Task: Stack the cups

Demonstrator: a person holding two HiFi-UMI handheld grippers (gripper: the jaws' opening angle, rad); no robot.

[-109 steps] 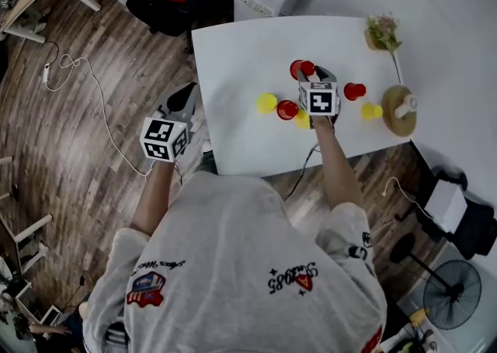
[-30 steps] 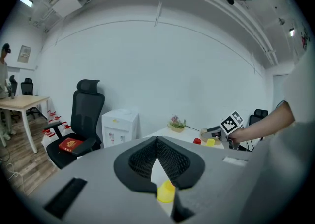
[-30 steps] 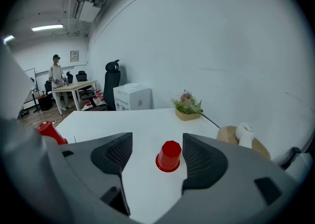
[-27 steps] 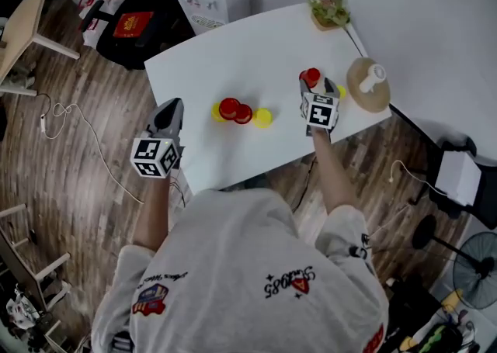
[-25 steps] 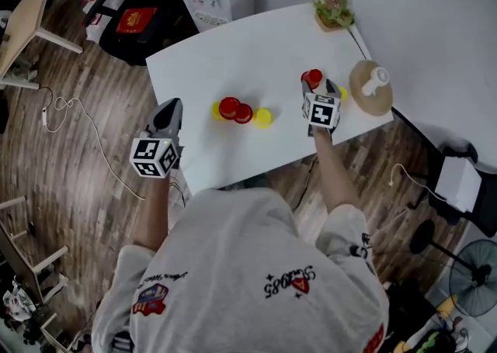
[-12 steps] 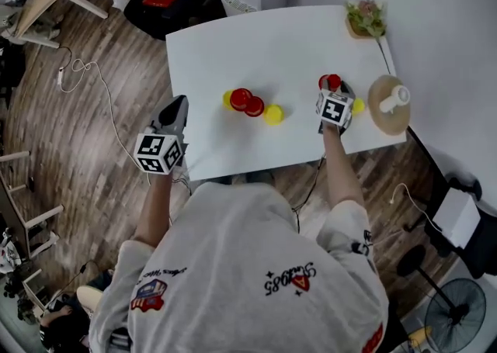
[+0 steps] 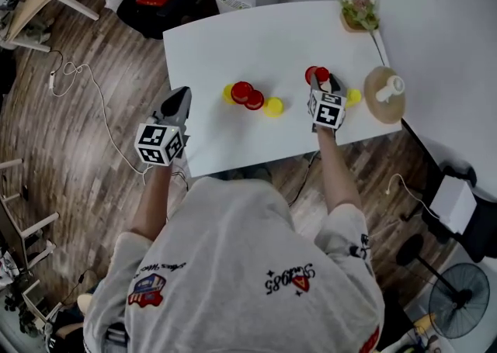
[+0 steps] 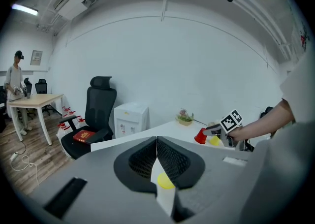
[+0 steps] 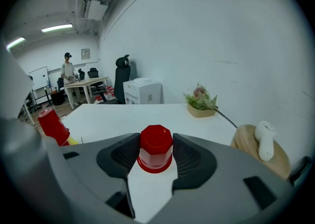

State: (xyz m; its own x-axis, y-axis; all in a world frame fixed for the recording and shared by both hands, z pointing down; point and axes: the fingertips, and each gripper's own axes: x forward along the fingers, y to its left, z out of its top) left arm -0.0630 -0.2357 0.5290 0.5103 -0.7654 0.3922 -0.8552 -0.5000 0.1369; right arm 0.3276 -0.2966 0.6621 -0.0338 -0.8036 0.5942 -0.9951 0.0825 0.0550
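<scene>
An upside-down red cup (image 9: 156, 148) sits between the jaws of my right gripper (image 9: 156, 139), whose jaws have just been closing and now press on its sides. From the head view that gripper (image 7: 319, 80) is over the table's right part, with a yellow cup (image 7: 354, 96) just to its right. To the left stand two red cups (image 7: 247, 95), with one yellow cup (image 7: 227, 94) on their left and another (image 7: 272, 106) on their right. My left gripper (image 7: 182, 95) hovers at the table's left edge, shut and empty.
The white table (image 7: 264, 37) carries a small plant (image 7: 358, 12) at its far right corner and a woven stand with a white object (image 7: 384, 95) at the right edge. A black office chair (image 8: 97, 112) and a white box (image 8: 130, 118) stand beyond the table.
My right gripper's jaws closed onto the red cup, and it has moved left with it, away from the yellow cup beside it. The left gripper has barely moved.
</scene>
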